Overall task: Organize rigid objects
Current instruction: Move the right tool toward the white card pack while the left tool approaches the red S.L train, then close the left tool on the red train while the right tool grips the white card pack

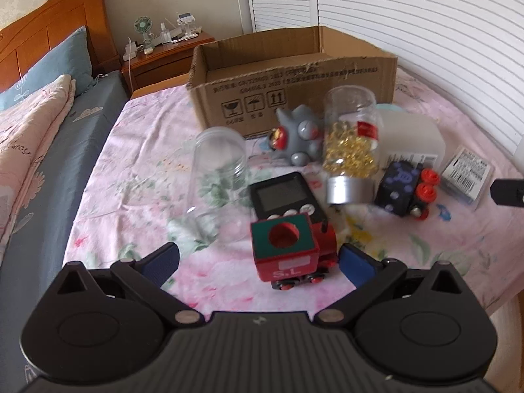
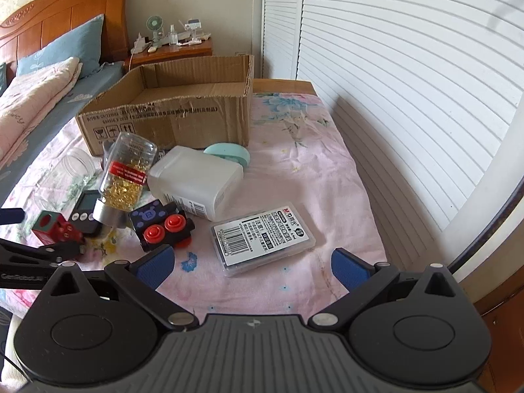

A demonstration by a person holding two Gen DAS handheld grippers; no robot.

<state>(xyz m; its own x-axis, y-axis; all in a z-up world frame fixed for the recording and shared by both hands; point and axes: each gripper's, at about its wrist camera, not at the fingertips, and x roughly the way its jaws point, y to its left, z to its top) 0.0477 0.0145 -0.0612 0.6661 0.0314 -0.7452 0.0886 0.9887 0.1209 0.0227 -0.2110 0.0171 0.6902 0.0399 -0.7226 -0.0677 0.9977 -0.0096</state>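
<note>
Two grippers, left [image 1: 258,263] and right [image 2: 252,267], gape wide and empty: the red wooden toy train marked "S.L" [image 1: 288,249] sits between the left's pads, the clear "M&G" plastic case [image 2: 263,239] before the right's, the brown cardboard box [image 2: 170,111] far behind.

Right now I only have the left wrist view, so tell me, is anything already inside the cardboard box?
Observer: The right wrist view looks into the cardboard box; no item shows inside.
Operator: What's behind the white container?
Observer: A mint-green rounded object lies between the white container and the box.
Operator: And the right gripper?
Observer: The right gripper is open, poised at the near end of the flat labelled case, gripping nothing.
</note>
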